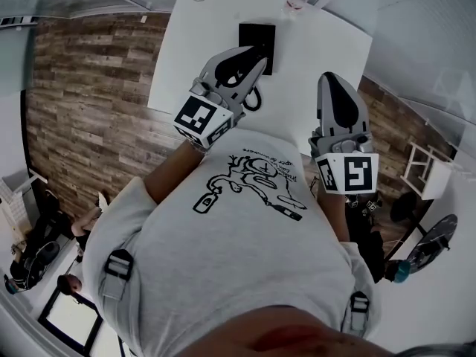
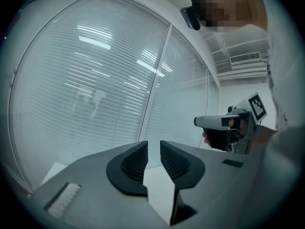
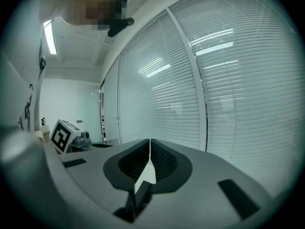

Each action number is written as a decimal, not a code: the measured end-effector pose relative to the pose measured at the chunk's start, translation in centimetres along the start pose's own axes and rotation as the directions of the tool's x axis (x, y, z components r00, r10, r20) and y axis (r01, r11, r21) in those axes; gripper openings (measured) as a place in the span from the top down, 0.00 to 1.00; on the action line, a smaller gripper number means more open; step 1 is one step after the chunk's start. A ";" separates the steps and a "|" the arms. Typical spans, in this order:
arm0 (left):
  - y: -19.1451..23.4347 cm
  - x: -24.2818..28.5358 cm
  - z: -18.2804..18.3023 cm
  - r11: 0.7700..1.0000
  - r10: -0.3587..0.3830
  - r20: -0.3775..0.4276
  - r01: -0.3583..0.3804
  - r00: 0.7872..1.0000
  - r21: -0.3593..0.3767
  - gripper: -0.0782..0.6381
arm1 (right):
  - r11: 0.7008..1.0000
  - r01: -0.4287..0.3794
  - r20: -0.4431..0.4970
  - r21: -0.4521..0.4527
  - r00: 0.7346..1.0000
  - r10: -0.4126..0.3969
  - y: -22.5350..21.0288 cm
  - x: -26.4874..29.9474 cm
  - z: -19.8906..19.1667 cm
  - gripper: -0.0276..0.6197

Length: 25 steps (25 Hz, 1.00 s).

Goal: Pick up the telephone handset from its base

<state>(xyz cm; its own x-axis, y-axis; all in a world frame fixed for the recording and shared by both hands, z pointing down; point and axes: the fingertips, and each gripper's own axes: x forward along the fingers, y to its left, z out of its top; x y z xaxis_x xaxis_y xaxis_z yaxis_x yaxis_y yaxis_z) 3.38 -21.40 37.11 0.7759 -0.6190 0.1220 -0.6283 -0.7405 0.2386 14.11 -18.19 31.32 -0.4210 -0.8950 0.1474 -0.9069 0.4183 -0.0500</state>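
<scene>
White table [image 1: 327,47], wood floor around. Phone [image 1: 256,43] just ahead of left gripper [image 2: 153,151]; handset hard to separate from base. Jaws slightly apart, empty. For grab: widen, straddle handset middle, lift straight. Right gripper [image 3: 150,151] closed, empty.

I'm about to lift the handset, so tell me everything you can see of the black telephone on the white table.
The telephone is a black rectangular unit lying on the white table, toward its far side. Its near part is hidden behind the left tool, which overlaps it in the head view; whether they touch cannot be told. A dark looped cord shows beside the tool's near side. The handset cannot be made out separately.
</scene>
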 end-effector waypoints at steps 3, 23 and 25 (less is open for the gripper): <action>1.4 0.3 -1.9 1.000 0.019 -0.027 -0.019 0.999 -0.020 0.77 | 1.000 0.004 -0.007 -0.003 1.000 -0.004 -0.2 0.2 -0.1 0.95; 12.8 3.3 -24.6 0.976 0.175 -0.379 -0.211 0.909 -0.056 0.62 | 0.999 0.040 -0.047 -0.009 0.998 -0.041 -0.9 0.6 -1.1 0.95; 13.7 3.6 -26.5 0.972 0.170 -0.405 -0.221 0.898 -0.083 0.60 | 0.999 0.037 -0.051 -0.010 0.998 -0.038 -0.8 0.6 -1.2 0.95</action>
<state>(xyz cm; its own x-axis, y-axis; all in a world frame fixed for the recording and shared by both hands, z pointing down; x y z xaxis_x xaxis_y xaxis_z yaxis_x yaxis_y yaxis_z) -0.94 -26.79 66.31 0.6136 -0.5755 0.5406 -0.7773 -0.5609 0.2850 14.58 -18.92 32.61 -0.3851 -0.9010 0.1995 -0.9217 0.3862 -0.0350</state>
